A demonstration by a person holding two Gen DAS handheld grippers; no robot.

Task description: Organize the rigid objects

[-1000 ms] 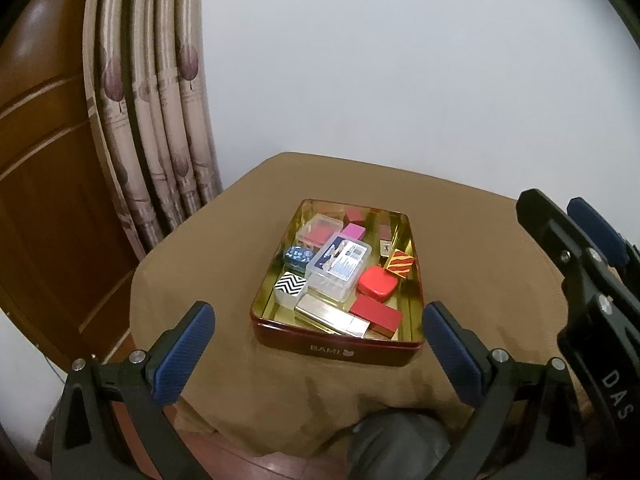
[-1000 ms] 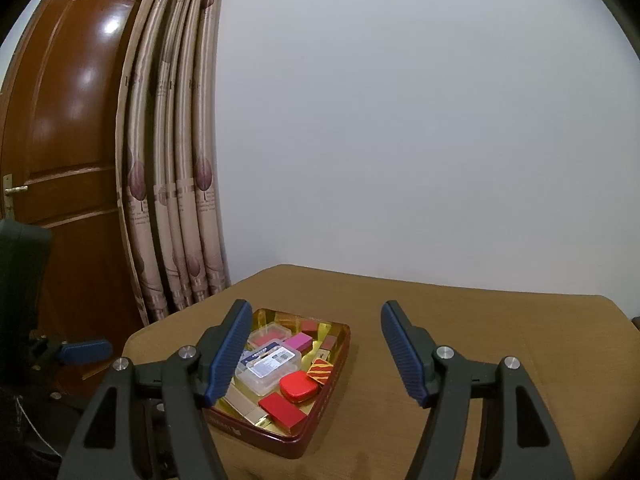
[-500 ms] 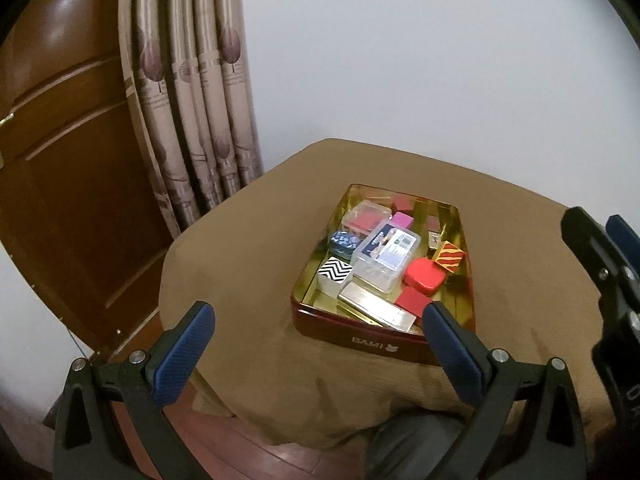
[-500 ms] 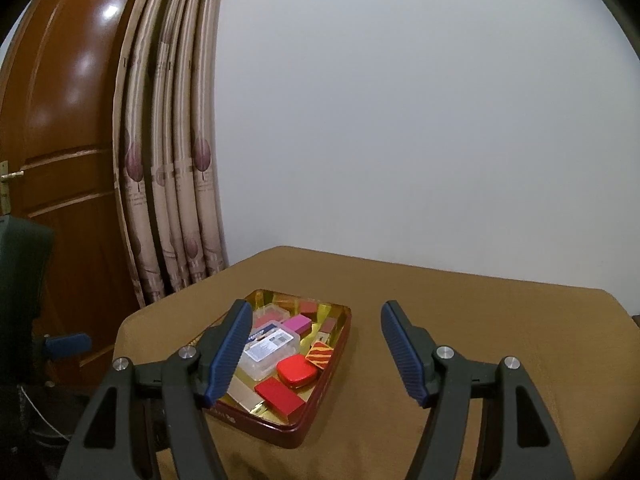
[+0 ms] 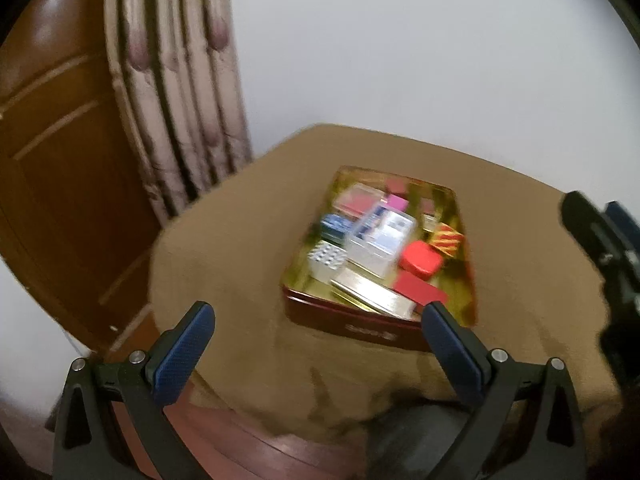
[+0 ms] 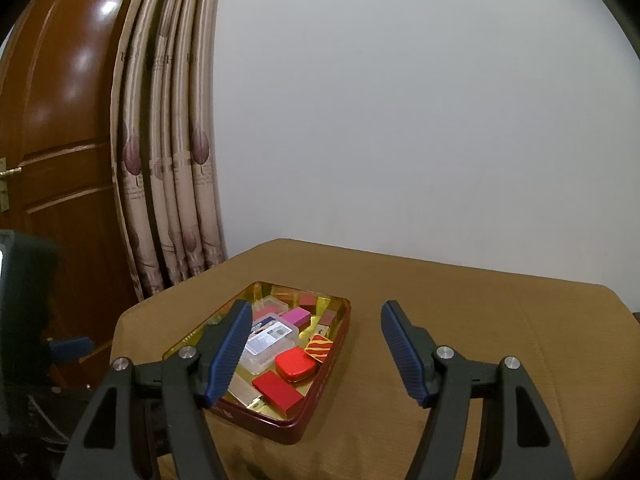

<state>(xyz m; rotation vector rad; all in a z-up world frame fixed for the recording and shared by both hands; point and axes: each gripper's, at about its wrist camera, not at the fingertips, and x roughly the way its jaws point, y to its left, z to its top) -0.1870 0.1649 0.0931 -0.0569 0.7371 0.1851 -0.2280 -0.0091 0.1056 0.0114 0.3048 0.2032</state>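
Here, in the left wrist view, one red tin [image 5: 352, 326] sits on the brown table [image 5: 224, 248], near its front edge. The left claw [image 5: 316, 322] is wide open and holds nothing. The picture is blurry, so the small boxes inside are hard to count. The table has bare room on both sides of the tin. In the right wrist view, the right claw [image 6: 316, 354] is wide open and empty too. The tin [image 6: 320, 400] lies at the table's left end; the right half is bare. I see one clear plastic box [image 6: 270, 340], one rounded red box [image 6: 295, 364], one flat red box [image 6: 282, 394], one pink box [image 6: 298, 315] and one striped box [image 6: 319, 347]. The left finger [image 6: 228, 354] hides part of the tin.
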